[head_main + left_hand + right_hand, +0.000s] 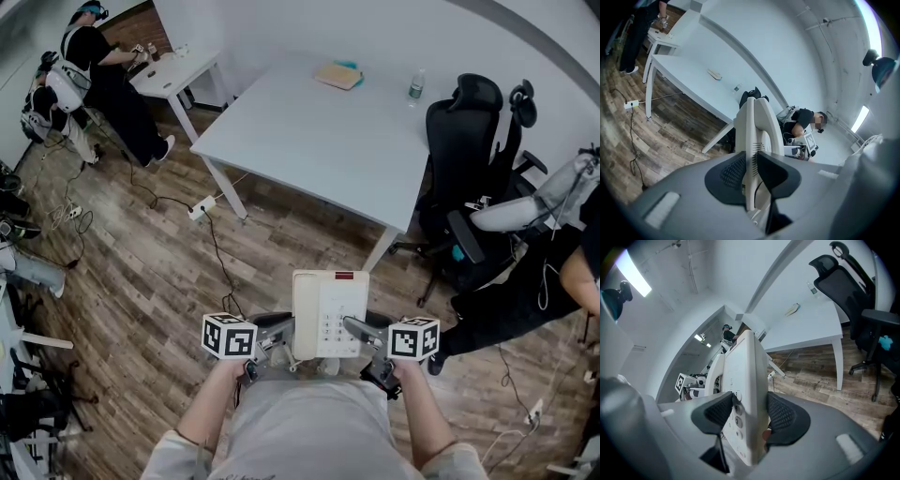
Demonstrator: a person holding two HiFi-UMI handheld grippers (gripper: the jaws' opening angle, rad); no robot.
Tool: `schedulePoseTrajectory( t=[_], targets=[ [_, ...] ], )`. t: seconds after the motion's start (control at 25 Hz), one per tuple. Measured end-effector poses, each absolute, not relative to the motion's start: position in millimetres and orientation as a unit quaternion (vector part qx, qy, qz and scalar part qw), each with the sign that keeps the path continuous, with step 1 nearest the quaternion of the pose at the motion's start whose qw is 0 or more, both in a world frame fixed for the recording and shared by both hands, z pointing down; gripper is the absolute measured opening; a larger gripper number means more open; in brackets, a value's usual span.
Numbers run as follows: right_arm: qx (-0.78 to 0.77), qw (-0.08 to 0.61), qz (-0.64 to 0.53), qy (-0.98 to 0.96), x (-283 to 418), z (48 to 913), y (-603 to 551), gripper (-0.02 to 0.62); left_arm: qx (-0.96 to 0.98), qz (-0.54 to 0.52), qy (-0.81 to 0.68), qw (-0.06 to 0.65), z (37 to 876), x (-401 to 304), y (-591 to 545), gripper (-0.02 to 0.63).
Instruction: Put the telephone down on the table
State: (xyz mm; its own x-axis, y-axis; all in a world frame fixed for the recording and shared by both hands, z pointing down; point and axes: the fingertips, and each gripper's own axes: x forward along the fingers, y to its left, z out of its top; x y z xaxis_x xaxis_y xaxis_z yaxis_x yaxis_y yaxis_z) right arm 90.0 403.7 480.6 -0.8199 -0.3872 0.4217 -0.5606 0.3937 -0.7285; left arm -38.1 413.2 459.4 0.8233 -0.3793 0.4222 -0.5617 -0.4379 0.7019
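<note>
Now held: telephone point(328, 314), cream-coloured, keypad up, carried between the two tools above the wooden floor point(159, 272), not above the table.
Left gripper point(279, 339): jaws pressed onto the phone's left edge at its near end. Its own view shows the thin casing pinched between both pads.
Right gripper point(364, 330): jaws clamped on the right edge, one pad on the keypad face and the other on the underside.
Long axis: runs straight away from the grippers, with the far end pointing toward the table.
Table point(319, 131): white, ahead of both tools and well apart from them. Its near corner sits slightly to the right gripper's side, so that hand looks a shade nearer.
On the table: a small flat item point(337, 75) and a bottle point(416, 86), both by the far edge.
Beside the path: black office chair point(464, 159), off to the right of the right gripper.
Coming move, as I judge it: carry the phone forward with both tools together, keep it level, and lower it flat once its whole length is over the tabletop.
</note>
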Motion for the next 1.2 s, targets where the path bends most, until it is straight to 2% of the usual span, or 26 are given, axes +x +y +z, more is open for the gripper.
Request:
schedulePoseTrajectory(
  t=[0.64, 1.2],
  targets=[
    [0.285, 0.097, 0.462, -0.834, 107, 484, 370, 0.239, 0.839, 0.089, -0.285, 0.455, 466, -21, 382, 0.092],
    [0.304, 0.090, 0.455, -0.832, 84, 485, 241, 0.236, 0.844, 0.087, -0.267, 0.457, 474, -44, 252, 0.094]
  ],
)
